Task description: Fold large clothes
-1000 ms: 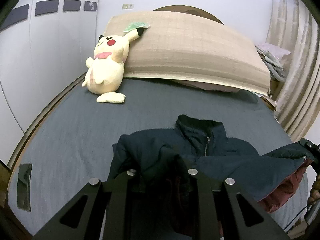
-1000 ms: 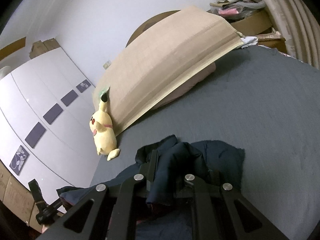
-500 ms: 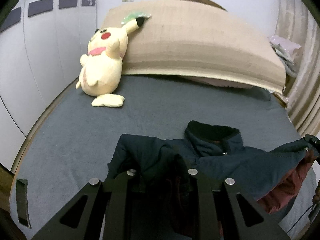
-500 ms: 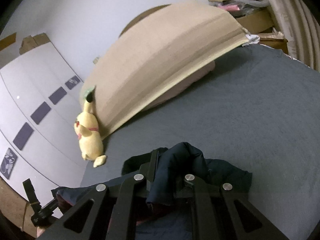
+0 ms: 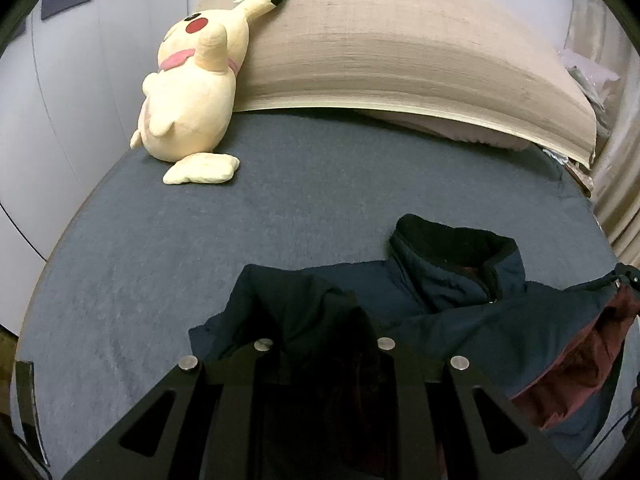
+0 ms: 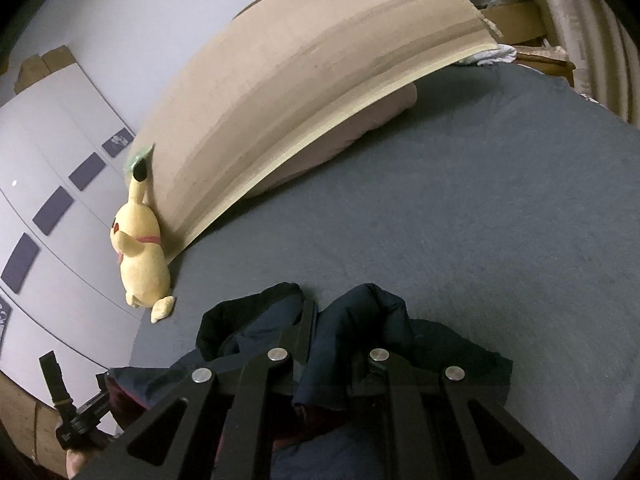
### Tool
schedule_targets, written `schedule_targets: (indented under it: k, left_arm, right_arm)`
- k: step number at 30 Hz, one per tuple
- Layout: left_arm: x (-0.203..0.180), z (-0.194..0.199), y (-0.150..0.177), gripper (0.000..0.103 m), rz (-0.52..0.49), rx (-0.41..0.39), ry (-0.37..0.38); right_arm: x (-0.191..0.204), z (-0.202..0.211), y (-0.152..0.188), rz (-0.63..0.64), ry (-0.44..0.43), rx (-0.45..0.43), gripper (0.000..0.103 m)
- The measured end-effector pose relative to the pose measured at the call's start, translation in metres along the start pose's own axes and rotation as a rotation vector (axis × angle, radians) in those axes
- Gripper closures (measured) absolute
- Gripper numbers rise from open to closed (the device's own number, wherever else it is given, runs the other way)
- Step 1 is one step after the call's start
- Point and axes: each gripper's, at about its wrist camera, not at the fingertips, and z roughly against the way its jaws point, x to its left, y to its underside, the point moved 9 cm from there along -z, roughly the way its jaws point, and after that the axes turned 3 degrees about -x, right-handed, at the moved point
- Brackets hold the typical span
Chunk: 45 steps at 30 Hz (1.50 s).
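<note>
Jacket (image 5: 452, 316): lying part-spread on the near end of the bed, dark navy shell up, collar pointing toward the headboard, maroon lining showing at one lifted edge.
Left tool (image 5: 320, 320): pinching a bunched fold of the jacket's navy cloth, its jaws nearly together on the fabric and the cloth rising in a hump between them.
Right tool (image 6: 336, 332): clamping another gathered ridge of the same jacket, its jaws almost shut with the fabric squeezed between them; in the left wrist view this tool is showing at the far right edge, holding the edge where the lining is turning outward.
Handling: looking padded, soft and limp, so it is sagging between the two grips and likely feeling fairly heavy for cloth; the shell seems smooth and may be slipping if only a thin layer is taken.
Where to hold: judging from the bulk, taking shell and lining together near the hem or shoulder seams is giving the surest grip; the zip and stand-up collar (image 5: 456, 240) are stiffer and likely resisting a crease.
Bed (image 5: 200, 240): carrying the jacket on a grey-blue sheet, with bare sheet stretching beyond the collar.
Plush toy (image 5: 192, 92): sitting well apart, at the far left, leaning against the headboard.
Headboard (image 5: 400, 52): standing tan and slanted across the far end.
</note>
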Motion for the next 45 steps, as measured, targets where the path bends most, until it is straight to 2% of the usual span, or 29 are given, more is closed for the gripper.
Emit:
schedule_targets:
  k: [17, 45]
  left_arm:
    - [0.002, -0.041, 0.004, 0.085, -0.006, 0.057, -0.015]
    - [0.006, -0.072, 0.010, 0.085, -0.020, 0.117, -0.029]
  right_arm:
    - [-0.025, -0.049, 0.007, -0.004, 0.058, 0.070, 0.093]
    - [-0.029, -0.074, 0.003, 0.024, 0.099, 0.136, 0.093]
